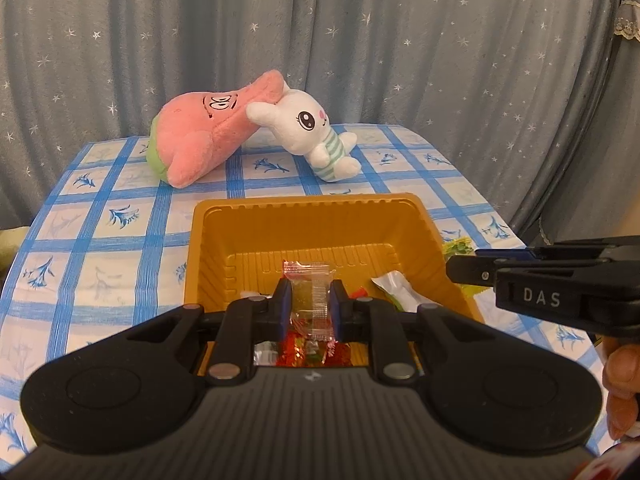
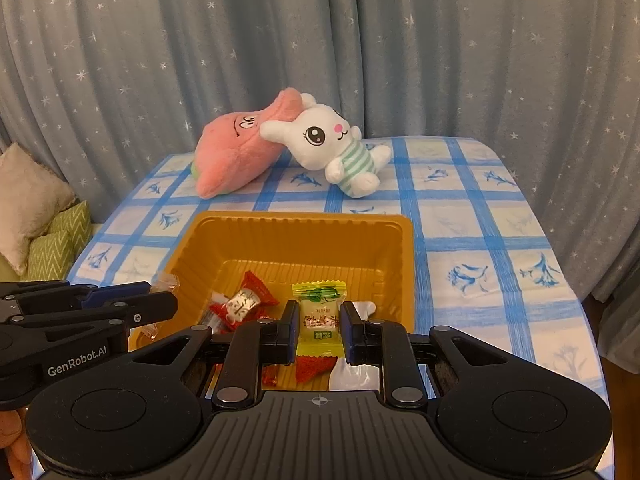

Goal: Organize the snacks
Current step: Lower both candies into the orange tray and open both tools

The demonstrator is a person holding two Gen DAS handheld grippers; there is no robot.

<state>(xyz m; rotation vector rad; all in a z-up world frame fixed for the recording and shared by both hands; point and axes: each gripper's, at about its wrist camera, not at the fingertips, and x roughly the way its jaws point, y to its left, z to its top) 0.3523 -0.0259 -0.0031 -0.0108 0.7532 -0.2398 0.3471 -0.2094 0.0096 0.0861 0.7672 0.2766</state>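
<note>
Left wrist view first: our left gripper [image 1: 311, 300] is clamped on a clear-wrapped candy [image 1: 310, 294], its blue pads pressing the wrapper from both sides, with the candy's top end poking out toward twelve o'clock. We hold it above the near part of the golden tray [image 1: 304, 216], and more wrapped snacks [image 1: 316, 350] lie in the tray beneath the fingers. At two o'clock from the candy, a white-wrapped snack [image 1: 394, 284] rests on the tray floor. At three o'clock our right gripper's black body comes in from the edge of the picture, a fingertip of our hand [image 1: 622, 364] below it.

In the right wrist view, our right gripper [image 2: 319, 322] grips a yellow-and-green wrapped candy [image 2: 319, 312], pinched across its middle, also over the tray's [image 2: 304, 220] near part. At ten o'clock from it a red-wrapped candy [image 2: 244, 300] lies inside the tray. The left gripper reaches in from nine o'clock.

The tray sits on a blue-checked tablecloth [image 2: 460, 240]. At twelve o'clock, beyond the tray, a pink plush toy [image 2: 236, 152] and a white rabbit plush [image 2: 332, 144] lean against each other. A grey-blue star-patterned curtain [image 2: 360, 40] hangs behind the table, and cushions [image 2: 44, 216] show at nine o'clock.
</note>
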